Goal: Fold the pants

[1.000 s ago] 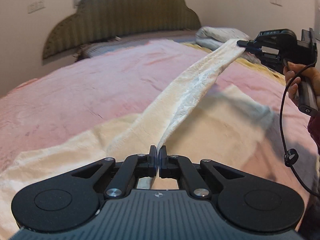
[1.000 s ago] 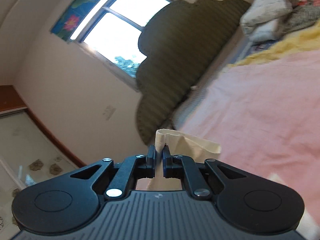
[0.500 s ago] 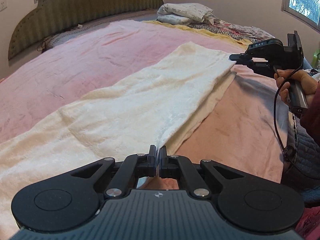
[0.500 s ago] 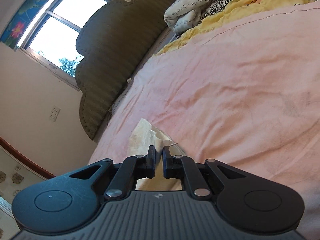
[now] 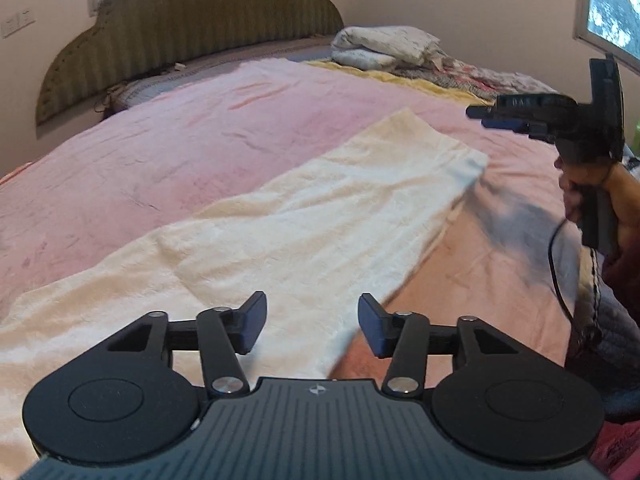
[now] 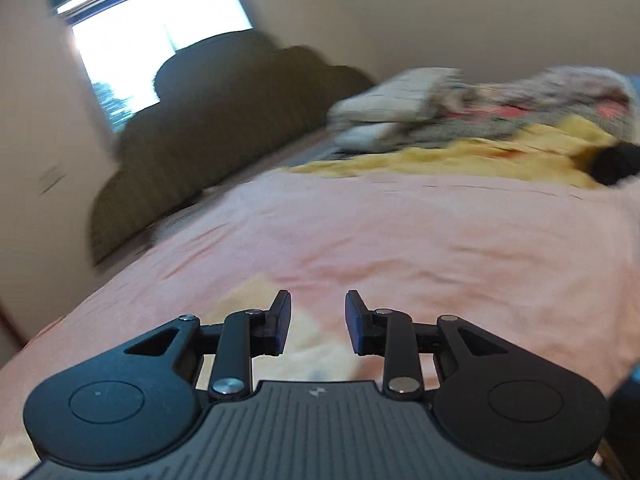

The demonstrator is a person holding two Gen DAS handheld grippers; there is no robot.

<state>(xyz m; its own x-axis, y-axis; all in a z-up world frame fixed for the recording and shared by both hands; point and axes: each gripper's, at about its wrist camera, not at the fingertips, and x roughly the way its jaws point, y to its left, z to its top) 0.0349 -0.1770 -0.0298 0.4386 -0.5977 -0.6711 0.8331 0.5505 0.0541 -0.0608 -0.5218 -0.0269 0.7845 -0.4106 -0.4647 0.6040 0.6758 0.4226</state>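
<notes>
The cream pants (image 5: 304, 236) lie flat on the pink bedspread (image 5: 192, 148), one leg folded over the other, running from the near left to the far right. My left gripper (image 5: 312, 322) is open and empty just above the near edge of the pants. My right gripper (image 5: 486, 117) shows in the left wrist view, held above the bed past the far end of the pants. In its own view the right gripper (image 6: 318, 322) is open and empty, with a blurred cream patch of the pants (image 6: 256, 296) below it.
A green headboard (image 5: 192, 24) stands at the far end of the bed. Folded white linen (image 5: 384, 46) and a yellow and patterned blanket pile (image 6: 500, 136) lie at the far right. A window (image 6: 152, 40) is behind the headboard.
Both grippers have opened and let go of the pants. The lifted leg now lies flat on the other leg. The right gripper has risen away from the cloth.
</notes>
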